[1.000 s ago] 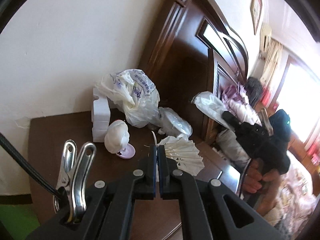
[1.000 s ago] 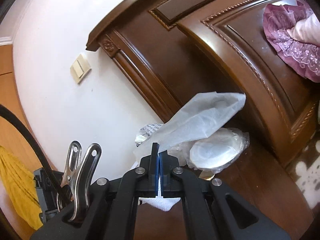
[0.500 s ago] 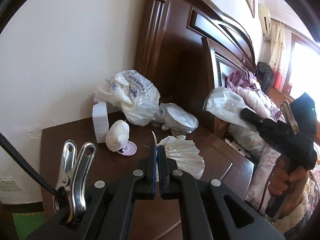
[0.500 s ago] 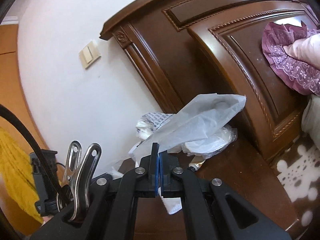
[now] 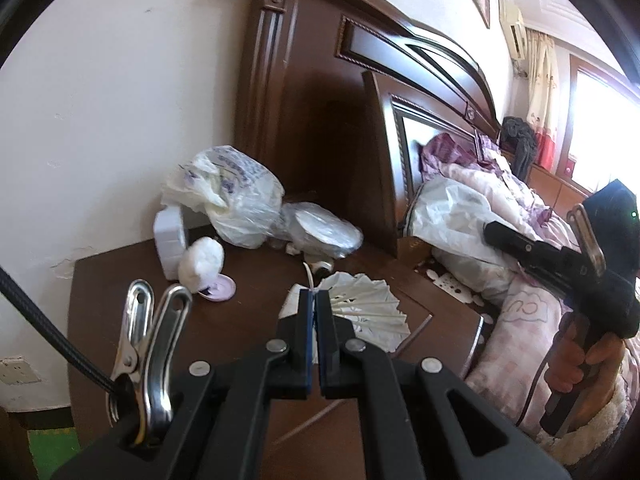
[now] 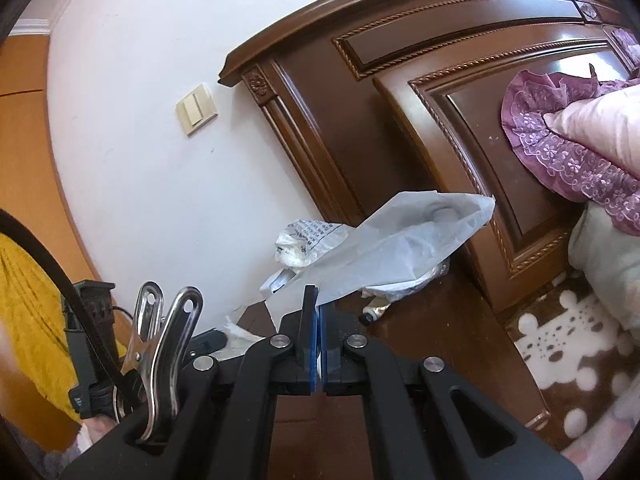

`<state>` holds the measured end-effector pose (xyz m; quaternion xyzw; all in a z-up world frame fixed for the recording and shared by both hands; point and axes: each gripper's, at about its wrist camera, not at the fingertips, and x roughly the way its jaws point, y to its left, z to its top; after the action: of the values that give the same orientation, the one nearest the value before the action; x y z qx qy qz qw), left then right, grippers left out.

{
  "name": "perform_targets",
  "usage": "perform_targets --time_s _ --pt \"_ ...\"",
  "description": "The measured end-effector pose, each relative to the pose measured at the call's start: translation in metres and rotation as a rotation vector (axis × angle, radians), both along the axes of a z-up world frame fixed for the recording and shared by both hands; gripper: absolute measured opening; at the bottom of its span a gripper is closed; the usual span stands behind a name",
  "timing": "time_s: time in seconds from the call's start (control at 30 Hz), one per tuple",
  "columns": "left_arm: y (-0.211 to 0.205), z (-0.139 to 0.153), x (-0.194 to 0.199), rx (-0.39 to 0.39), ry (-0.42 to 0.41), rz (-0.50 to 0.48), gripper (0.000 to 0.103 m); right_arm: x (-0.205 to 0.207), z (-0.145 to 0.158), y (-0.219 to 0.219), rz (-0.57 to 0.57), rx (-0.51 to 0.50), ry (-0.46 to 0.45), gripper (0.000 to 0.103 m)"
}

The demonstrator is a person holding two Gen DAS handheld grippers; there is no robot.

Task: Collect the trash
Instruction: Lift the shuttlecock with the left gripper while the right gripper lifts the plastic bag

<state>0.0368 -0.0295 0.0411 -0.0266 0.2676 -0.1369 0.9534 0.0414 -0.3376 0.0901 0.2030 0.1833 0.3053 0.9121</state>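
My right gripper (image 6: 318, 304) is shut on a thin white plastic bag (image 6: 396, 240) and holds it in the air beside the nightstand; the bag (image 5: 452, 208) and the right gripper (image 5: 492, 232) also show in the left wrist view. My left gripper (image 5: 315, 300) is shut and empty above the brown nightstand (image 5: 140, 320). On the nightstand lie a white pleated paper fan (image 5: 360, 308), a printed plastic bag (image 5: 232, 204), a clear bag with a white dish (image 5: 324, 232), a white wad (image 5: 200, 260) on a purple lid (image 5: 220, 288), and a white block (image 5: 170, 240).
The dark wooden headboard (image 5: 360, 120) rises behind the nightstand. The bed with pink and purple bedding (image 5: 500, 184) lies to the right. A white wall (image 5: 100, 120) stands on the left. A thin white cable (image 5: 309, 276) lies near the fan.
The left gripper has pulled back and tilted up, so more wall and headboard show. The right gripper with the bag has moved right, away from the nightstand. Both stayed shut.
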Motion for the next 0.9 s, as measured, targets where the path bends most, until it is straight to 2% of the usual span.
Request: perform_targets --time_s 0.43,0.6,0.7,0.9 --pt "-0.037 0.015 -0.022 -0.021 -0.062 -0.04 0.001 -0.057 -0.006 -0.027 0.012 -0.099 -0.019 0.001" --pt "-0.047 0.013 -0.027 -0.026 -0.041 -0.056 0.001 -0.076 -0.012 -0.037 0.029 -0.118 -0.018 0.001" --pt "-0.052 0.007 -0.027 -0.018 -0.013 -0.075 0.001 -0.089 -0.015 -0.041 0.067 -0.107 -0.051 0.001" --pt "-0.069 -0.002 -0.036 -0.015 0.015 -0.153 0.001 -0.113 -0.025 -0.049 0.074 -0.124 -0.051 0.001"
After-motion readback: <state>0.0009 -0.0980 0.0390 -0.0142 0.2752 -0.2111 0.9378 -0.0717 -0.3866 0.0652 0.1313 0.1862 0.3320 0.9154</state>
